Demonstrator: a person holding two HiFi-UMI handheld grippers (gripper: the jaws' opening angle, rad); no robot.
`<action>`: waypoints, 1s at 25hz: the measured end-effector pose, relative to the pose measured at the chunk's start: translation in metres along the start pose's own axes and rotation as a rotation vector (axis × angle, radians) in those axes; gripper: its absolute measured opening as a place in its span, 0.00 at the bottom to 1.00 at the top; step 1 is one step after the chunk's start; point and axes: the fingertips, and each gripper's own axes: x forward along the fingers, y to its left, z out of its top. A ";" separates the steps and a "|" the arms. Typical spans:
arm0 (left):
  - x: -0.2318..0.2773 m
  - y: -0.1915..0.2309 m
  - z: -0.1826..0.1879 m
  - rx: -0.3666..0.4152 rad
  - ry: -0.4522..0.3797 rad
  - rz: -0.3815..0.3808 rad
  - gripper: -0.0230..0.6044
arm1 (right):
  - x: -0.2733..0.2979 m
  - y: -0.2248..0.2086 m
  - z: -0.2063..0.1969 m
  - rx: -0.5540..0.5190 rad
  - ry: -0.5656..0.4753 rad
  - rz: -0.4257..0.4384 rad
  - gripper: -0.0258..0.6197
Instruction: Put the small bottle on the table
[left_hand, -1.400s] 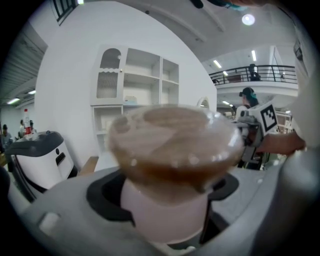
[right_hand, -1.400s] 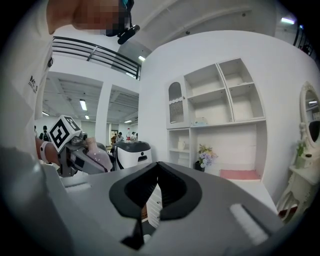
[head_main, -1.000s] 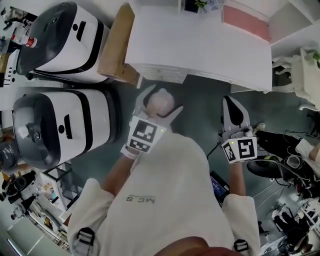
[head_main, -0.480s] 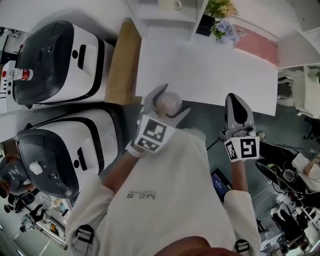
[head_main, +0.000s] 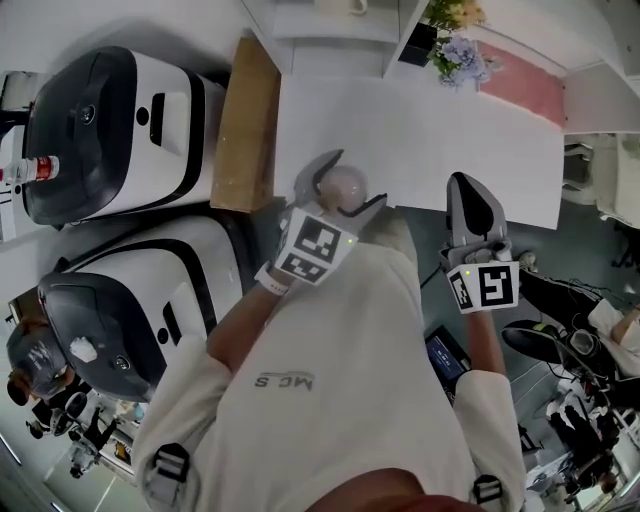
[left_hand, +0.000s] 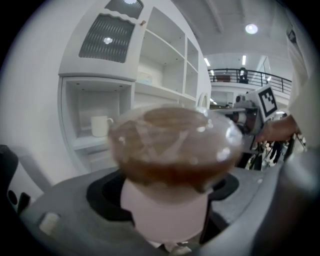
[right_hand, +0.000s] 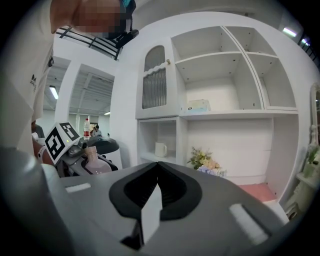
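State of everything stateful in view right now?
left gripper: shut on small bottle
small bottle: upright, in that grip
right gripper: shut, empty
far rice cooker: lid closed
near rice cooker: lid closed
mug: upright

One small bottle (head_main: 343, 190), two grippers (head_main: 341, 183) (head_main: 470, 195), two white appliances (head_main: 110, 130) (head_main: 130, 300), one mug (right_hand: 160, 149), one table (head_main: 430, 140).

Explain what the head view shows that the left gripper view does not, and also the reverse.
Only the head view shows the white and black appliances, the cardboard box, the flowers and the white table. Only the left gripper view shows the grille cupboard door and the ceiling lights. Both show the small bottle held between the fingers of the left gripper, and the right gripper.
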 end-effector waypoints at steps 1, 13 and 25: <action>0.004 0.002 -0.001 0.000 0.004 0.001 0.70 | 0.003 -0.002 -0.003 0.001 0.002 -0.007 0.03; 0.062 0.039 -0.033 0.019 0.028 0.042 0.70 | 0.036 -0.017 -0.034 -0.027 0.009 -0.016 0.03; 0.116 0.064 -0.101 -0.021 0.118 0.061 0.70 | 0.058 -0.010 -0.061 -0.011 0.032 -0.005 0.03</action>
